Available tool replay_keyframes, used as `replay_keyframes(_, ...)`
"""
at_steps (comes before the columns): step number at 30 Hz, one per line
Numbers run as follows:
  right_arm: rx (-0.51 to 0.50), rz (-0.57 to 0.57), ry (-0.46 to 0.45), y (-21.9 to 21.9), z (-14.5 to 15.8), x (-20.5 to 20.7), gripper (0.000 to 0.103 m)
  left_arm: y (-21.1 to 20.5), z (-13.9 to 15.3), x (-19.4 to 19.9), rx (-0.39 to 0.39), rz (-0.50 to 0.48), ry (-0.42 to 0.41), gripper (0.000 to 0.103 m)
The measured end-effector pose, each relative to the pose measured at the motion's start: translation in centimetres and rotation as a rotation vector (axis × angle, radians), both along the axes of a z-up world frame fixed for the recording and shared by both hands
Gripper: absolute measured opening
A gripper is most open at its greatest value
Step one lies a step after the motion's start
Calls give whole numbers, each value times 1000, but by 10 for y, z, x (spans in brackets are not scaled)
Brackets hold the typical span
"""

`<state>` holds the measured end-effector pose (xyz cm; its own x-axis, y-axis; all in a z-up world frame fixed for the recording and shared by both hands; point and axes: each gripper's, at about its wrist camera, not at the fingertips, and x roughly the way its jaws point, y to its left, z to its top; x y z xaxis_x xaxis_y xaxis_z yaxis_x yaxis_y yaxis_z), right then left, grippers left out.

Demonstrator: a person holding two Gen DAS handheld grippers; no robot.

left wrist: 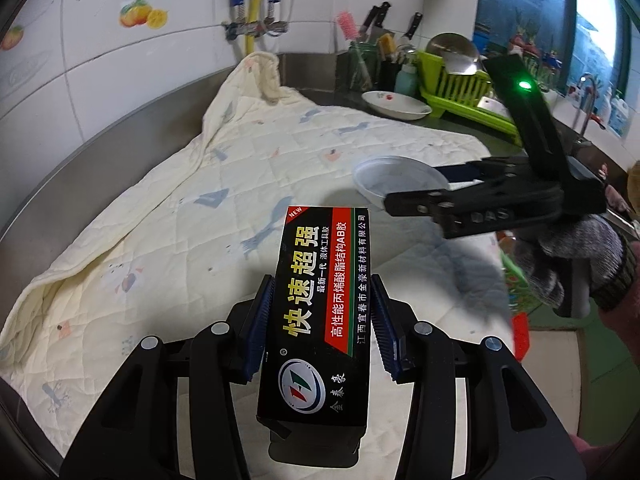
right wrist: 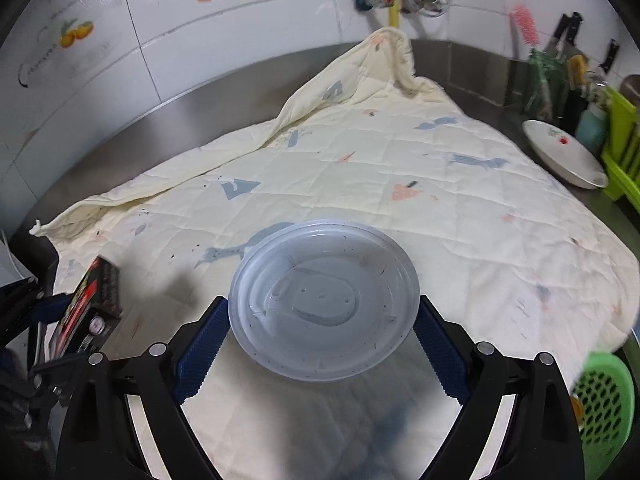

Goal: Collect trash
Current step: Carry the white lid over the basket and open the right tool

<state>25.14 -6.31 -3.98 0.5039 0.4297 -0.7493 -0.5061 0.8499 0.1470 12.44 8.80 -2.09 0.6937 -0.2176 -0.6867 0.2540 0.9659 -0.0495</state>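
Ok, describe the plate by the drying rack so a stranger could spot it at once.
Find the cream quilt spread over the steel counter. Past its far right corner, beside the green dish rack, sits a white plate. Unlike the clear plastic lid in the right gripper, it is opaque with a red mark.

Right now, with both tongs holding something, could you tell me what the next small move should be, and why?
Probably carry both pieces off the quilt toward a bin, which is not in view. The left tongs already clamp the black glue box, the right tongs grip the clear plastic lid, and both are lifted.
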Motion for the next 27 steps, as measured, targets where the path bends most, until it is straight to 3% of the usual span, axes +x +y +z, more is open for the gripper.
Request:
replay_keyframes(4,27,-45,-20,-35,12,-24,88,-24,7,-4,-7,-49,-19,46)
replay_keyframes(11,41,-218,-50,-135,21,-71,88,-78,13,-7,-17,-160,-34,46)
replay_keyframes(20,-26,-446,2,-261,-4,-107,88,-168,14,-12,-7,-322,-29,46)
replay_keyframes(27,-28,-532,29,-316,-22,-113,89,-214,10,-12,11,-380,-4,46)
